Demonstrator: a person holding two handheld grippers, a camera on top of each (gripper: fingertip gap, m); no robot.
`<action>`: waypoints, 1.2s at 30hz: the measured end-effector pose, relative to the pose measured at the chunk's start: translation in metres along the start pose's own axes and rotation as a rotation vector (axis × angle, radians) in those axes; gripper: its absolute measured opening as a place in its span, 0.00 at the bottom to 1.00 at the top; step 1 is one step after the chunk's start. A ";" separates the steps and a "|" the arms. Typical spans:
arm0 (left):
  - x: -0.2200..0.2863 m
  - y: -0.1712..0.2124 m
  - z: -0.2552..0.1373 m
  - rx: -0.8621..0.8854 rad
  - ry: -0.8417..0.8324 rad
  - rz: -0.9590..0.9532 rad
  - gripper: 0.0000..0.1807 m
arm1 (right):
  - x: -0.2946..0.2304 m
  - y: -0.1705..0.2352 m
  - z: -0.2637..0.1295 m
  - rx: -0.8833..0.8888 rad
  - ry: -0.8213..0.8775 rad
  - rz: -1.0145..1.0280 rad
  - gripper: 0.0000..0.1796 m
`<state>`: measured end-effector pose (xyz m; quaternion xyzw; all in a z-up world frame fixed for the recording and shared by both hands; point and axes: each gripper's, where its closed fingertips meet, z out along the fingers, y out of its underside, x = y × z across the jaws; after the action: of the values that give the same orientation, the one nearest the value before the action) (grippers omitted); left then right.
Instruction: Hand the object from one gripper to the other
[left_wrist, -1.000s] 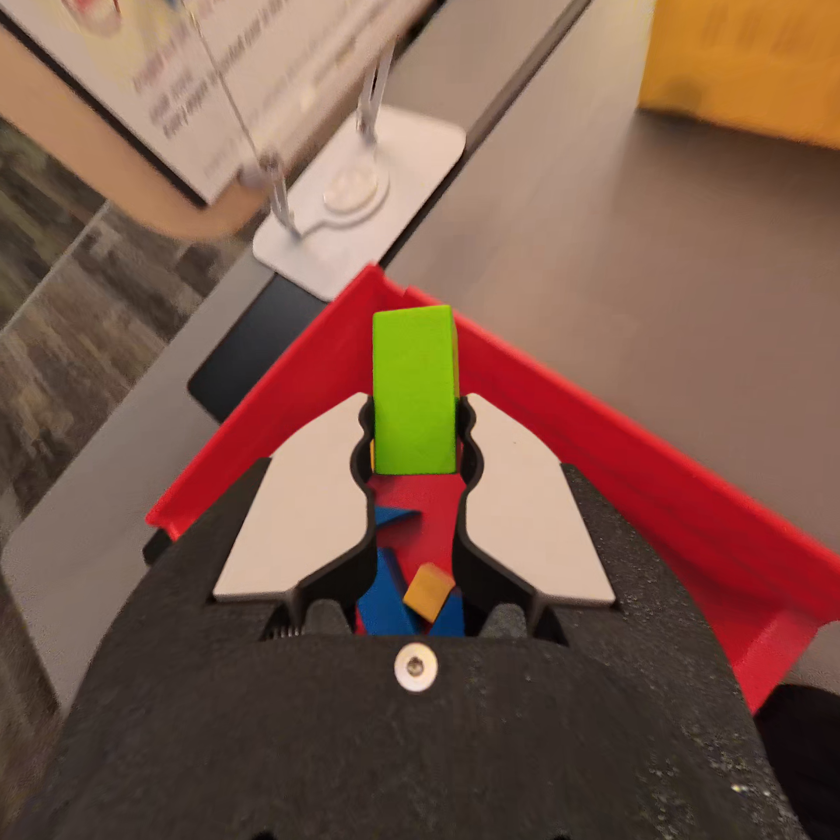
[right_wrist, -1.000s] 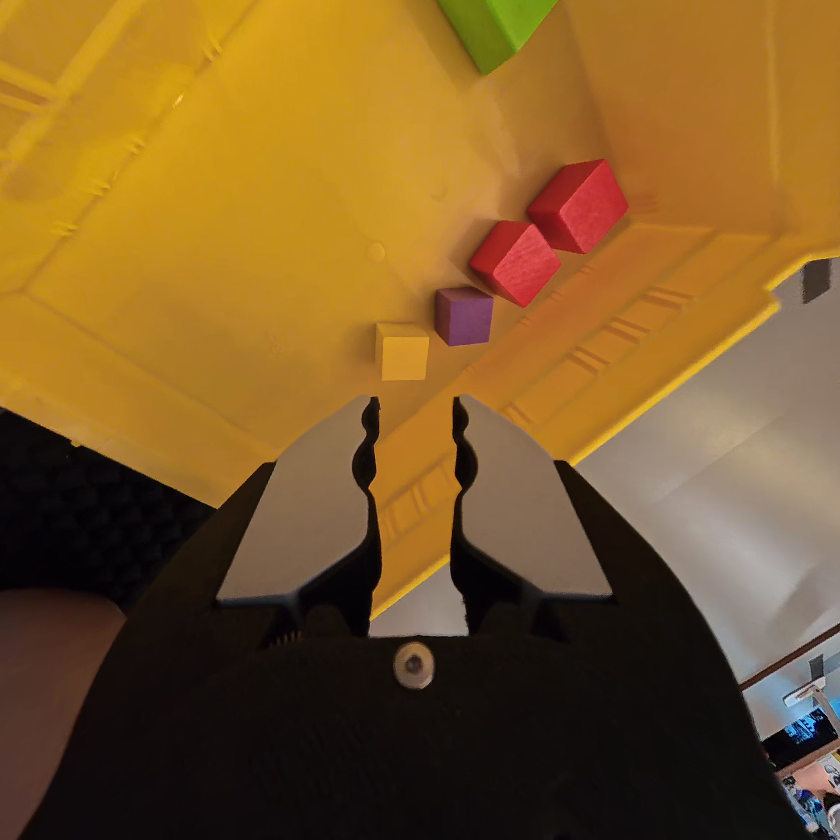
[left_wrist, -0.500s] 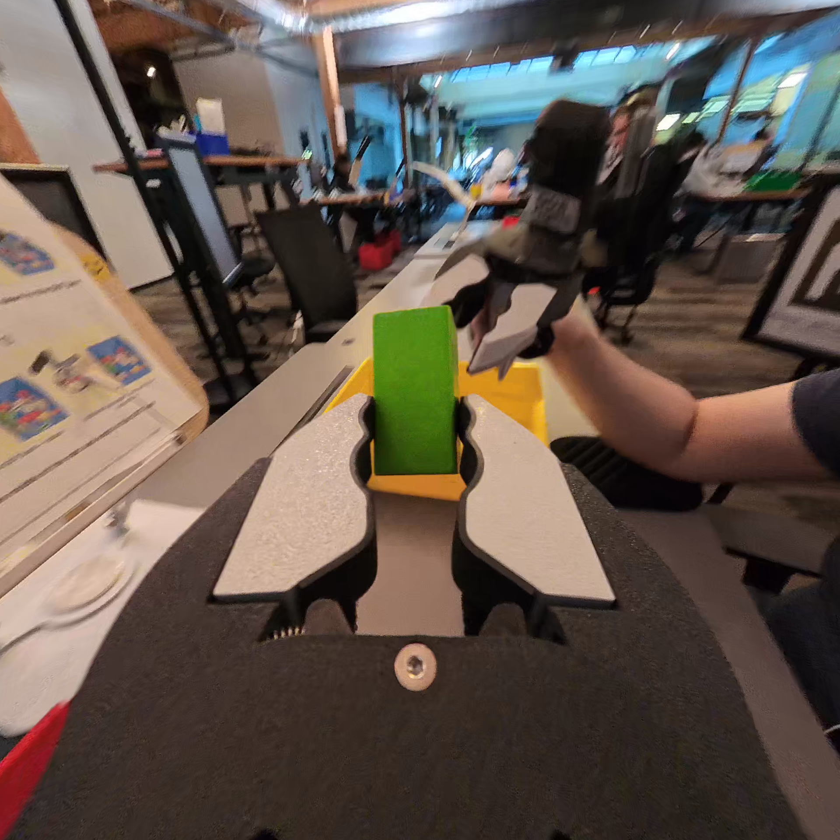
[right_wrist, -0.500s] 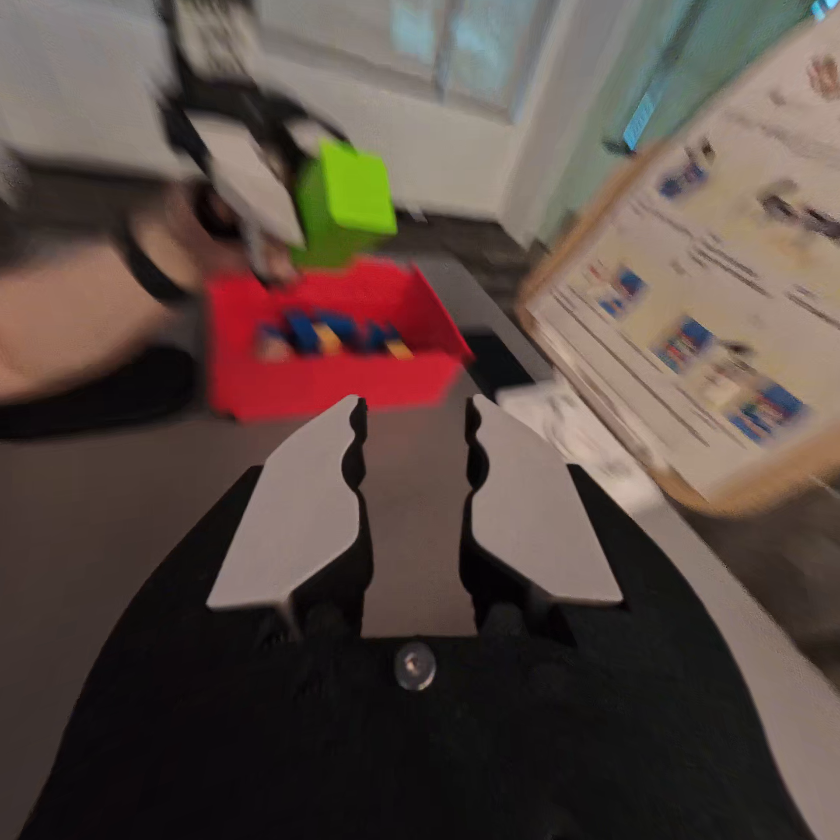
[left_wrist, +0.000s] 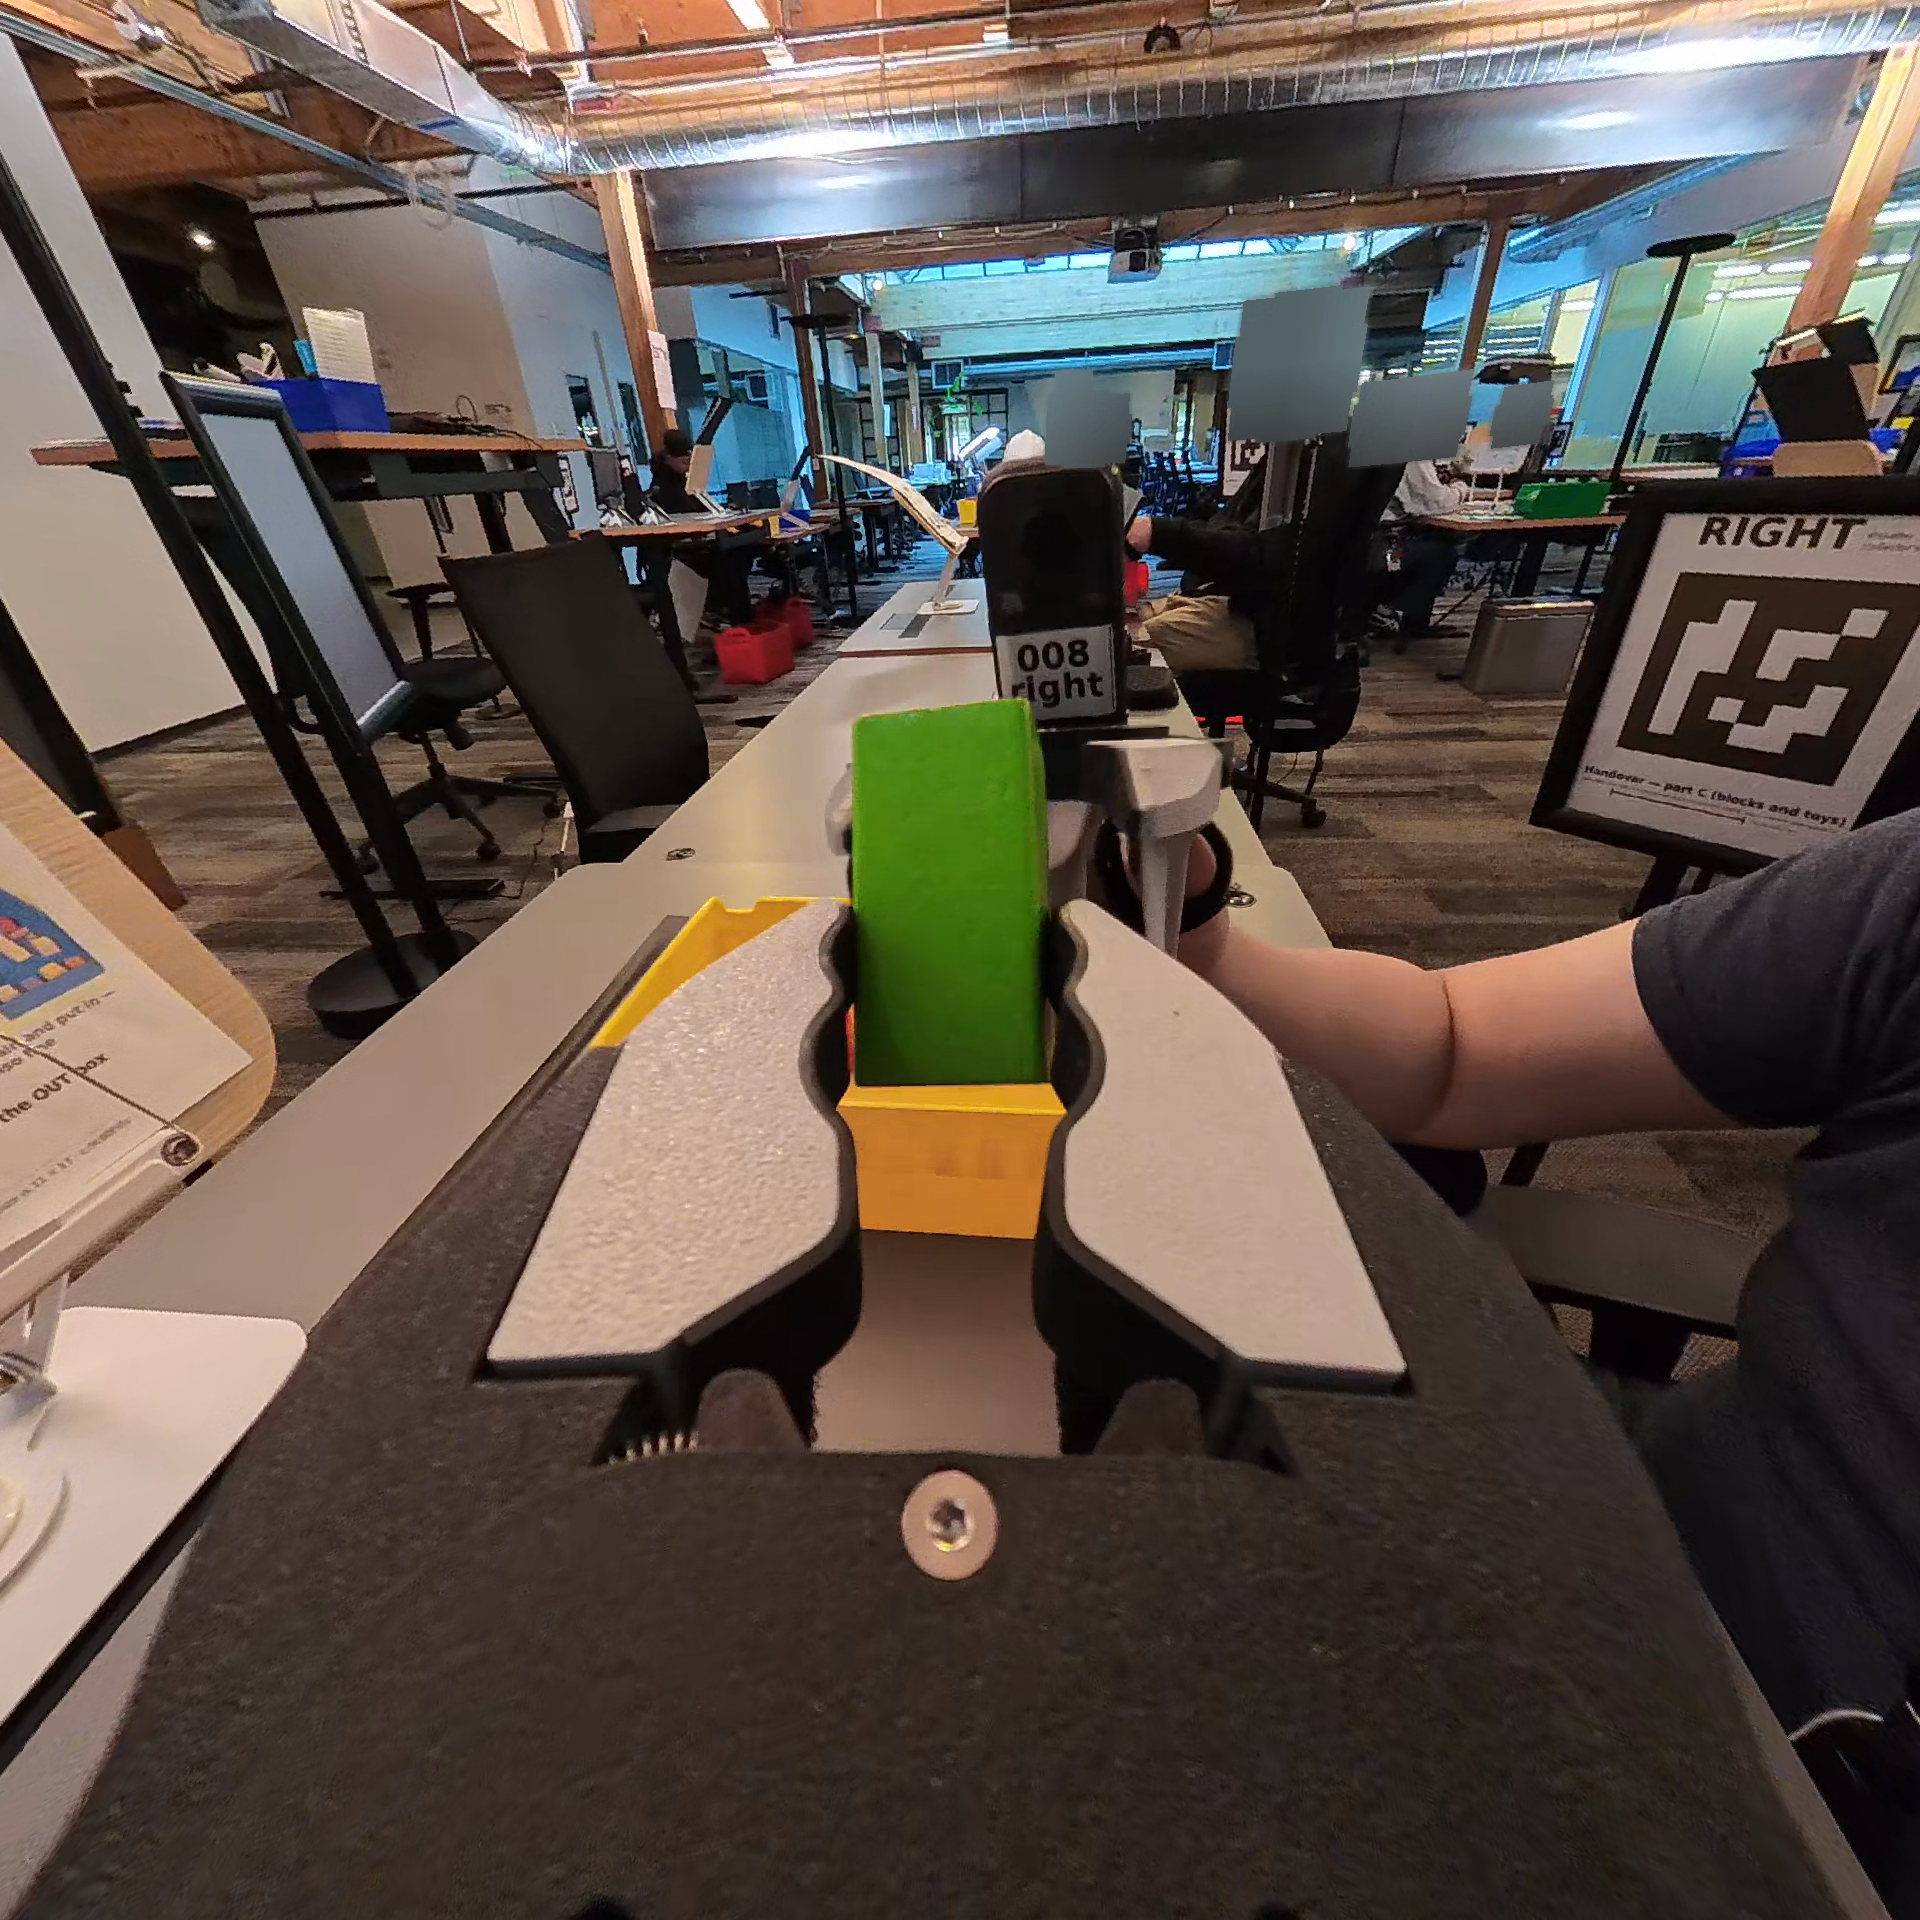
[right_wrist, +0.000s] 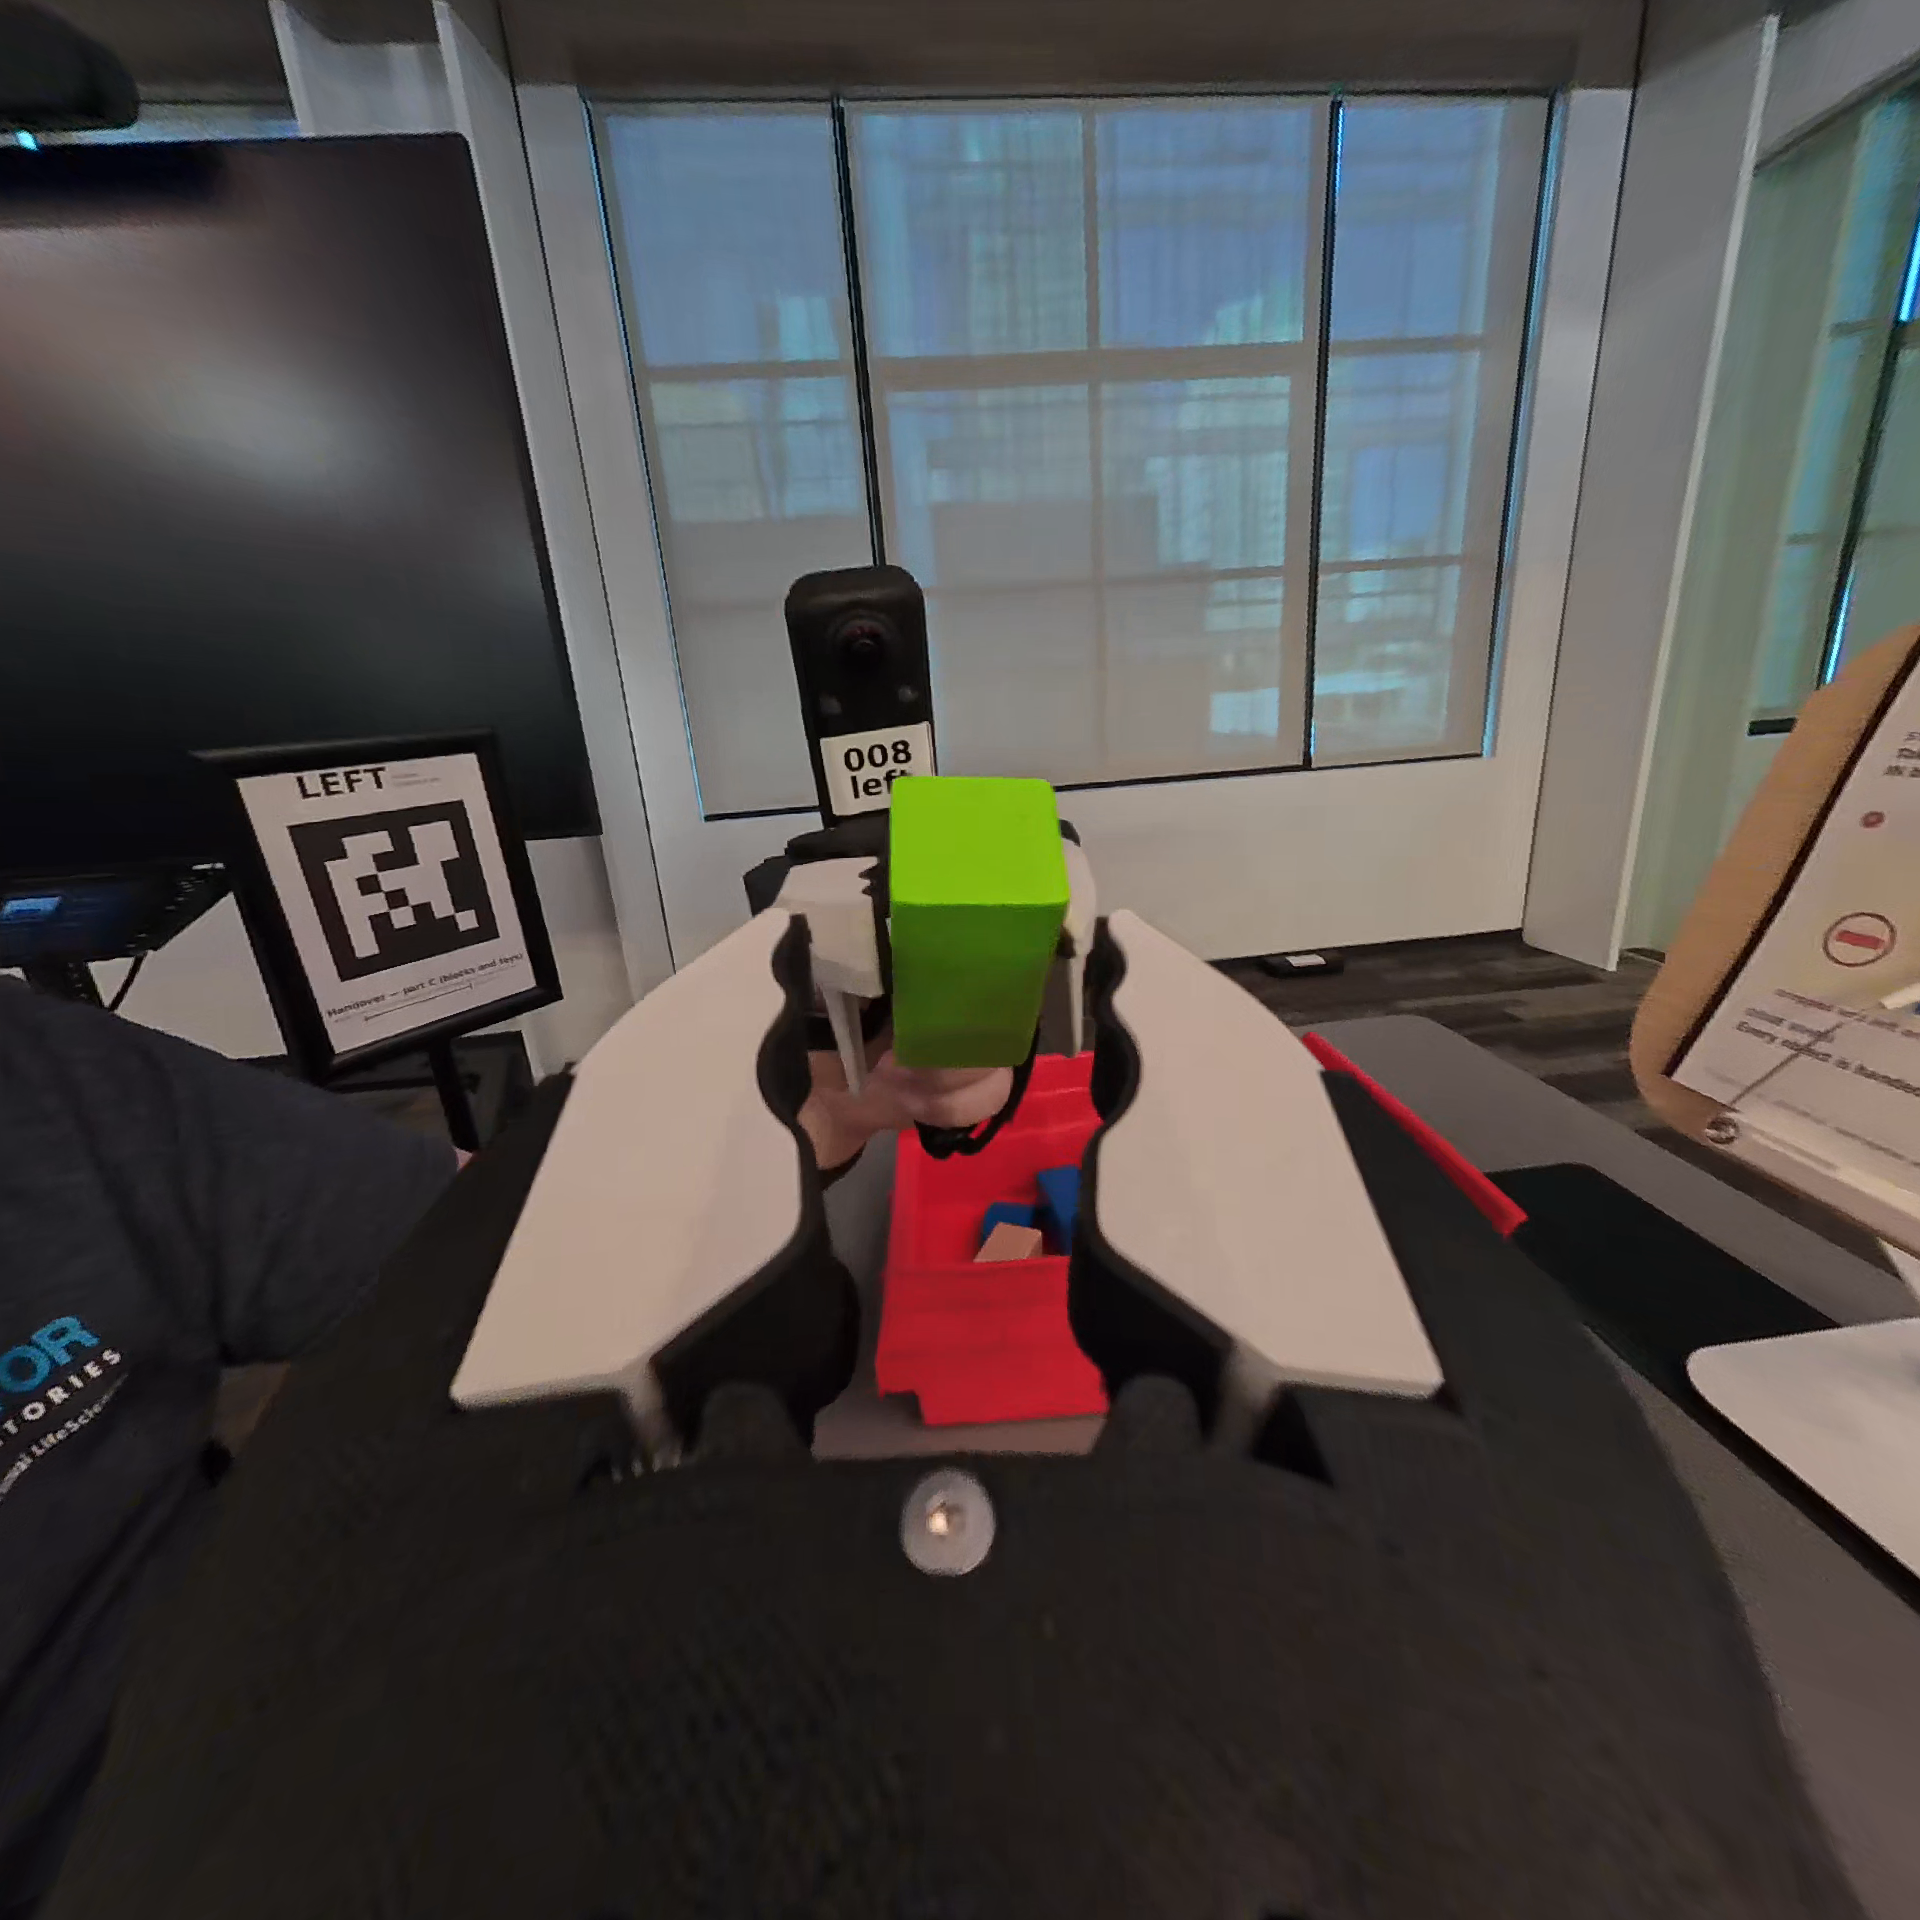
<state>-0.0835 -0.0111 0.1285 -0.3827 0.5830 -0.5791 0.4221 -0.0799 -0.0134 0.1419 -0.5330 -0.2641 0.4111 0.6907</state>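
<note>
- The left gripper (left_wrist: 948, 951) pinches the green block (left_wrist: 948, 904) upright between its fingertips, the same hold as half a second ago.
- Big change: the right gripper (right_wrist: 948, 971) has swung in close and squared up. It was off to the side and tilted; now its spread fingers flank the block's far end with a gap on both sides, not touching it.
- From the left wrist view, the right gripper (left_wrist: 1132, 810) sits just behind the block, partly hidden by it.
- From the right wrist view, the green block (right_wrist: 975, 925) points straight at the camera, with the left gripper (right_wrist: 961, 935) clamped on it behind.
- The blur has gone from the right wrist view.
- Below the handover: a yellow bin (left_wrist: 940, 1158) on the grey table (left_wrist: 436, 1132) on one side, a red bin (right_wrist: 982, 1340) with blue blocks (right_wrist: 1039, 1210) and a tan block (right_wrist: 1013, 1244) on the other.
- Around: a framed marker sign (left_wrist: 1756, 675), a framed marker sign (right_wrist: 393, 883), an instruction board (right_wrist: 1797, 935) and a black office chair (left_wrist: 592, 686).
</note>
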 end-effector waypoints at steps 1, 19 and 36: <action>0.002 0.000 0.001 -0.001 0.010 -0.003 0.19 | -0.001 0.000 0.001 0.006 -0.001 0.008 0.29; 0.000 0.005 0.010 0.009 -0.004 -0.047 0.19 | 0.005 0.001 -0.003 -0.022 0.014 -0.006 0.18; -0.027 0.012 -0.007 -0.087 -0.165 0.014 0.20 | 0.073 0.027 -0.124 -0.698 0.372 -0.123 0.18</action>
<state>-0.0798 0.0167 0.1174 -0.4432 0.5735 -0.5167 0.4557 0.0504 -0.0129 0.0743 -0.7841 -0.2900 0.1510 0.5275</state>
